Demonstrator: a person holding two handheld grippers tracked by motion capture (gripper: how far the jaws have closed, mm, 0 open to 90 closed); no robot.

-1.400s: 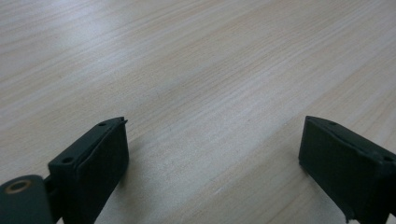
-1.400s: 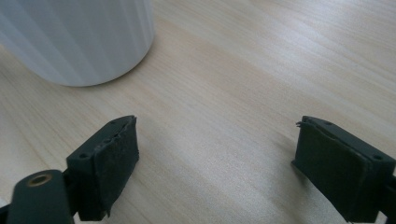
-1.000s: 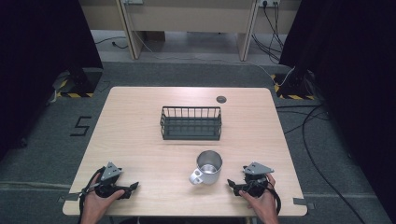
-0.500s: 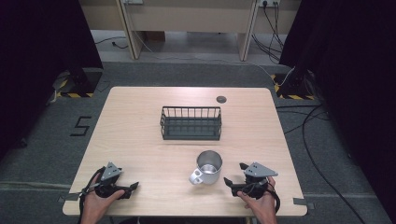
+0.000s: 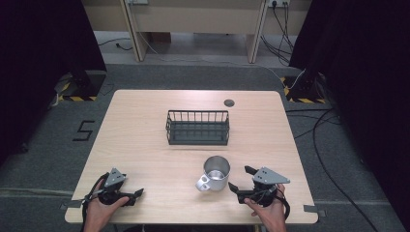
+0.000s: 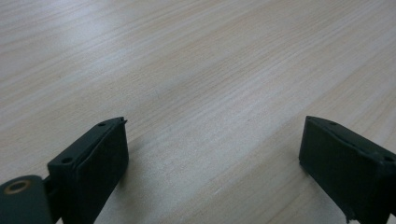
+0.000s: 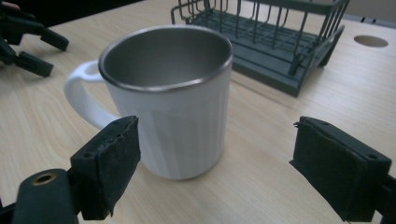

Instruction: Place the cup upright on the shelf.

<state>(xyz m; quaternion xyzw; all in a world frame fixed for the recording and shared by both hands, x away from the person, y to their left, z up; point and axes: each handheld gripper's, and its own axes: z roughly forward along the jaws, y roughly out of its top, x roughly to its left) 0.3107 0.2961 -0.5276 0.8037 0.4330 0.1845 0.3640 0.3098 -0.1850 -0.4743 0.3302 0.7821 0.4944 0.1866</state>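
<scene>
A white mug (image 5: 214, 175) with a steel inside and a white handle stands upright near the table's front, handle toward the left. In the right gripper view the mug (image 7: 170, 102) is close ahead, slightly left of the gap between the jaws. My right gripper (image 5: 240, 179) rests just right of it, open, its jaws apart and touching nothing. At the front left my left gripper (image 5: 139, 194) lies open on the bare table (image 6: 196, 79), with nothing between its jaws. A dark wire basket (image 5: 198, 127) sits empty behind the mug, also in the right gripper view as the basket (image 7: 275, 42).
A small round dark hole (image 5: 229, 102) marks the table top at the back right. The table's front edge (image 5: 193, 223) runs just below both hands. Cables and dark stands lie on the grey floor around the table.
My right gripper has shifted slightly toward the mug. The left gripper and the mug have not moved.
</scene>
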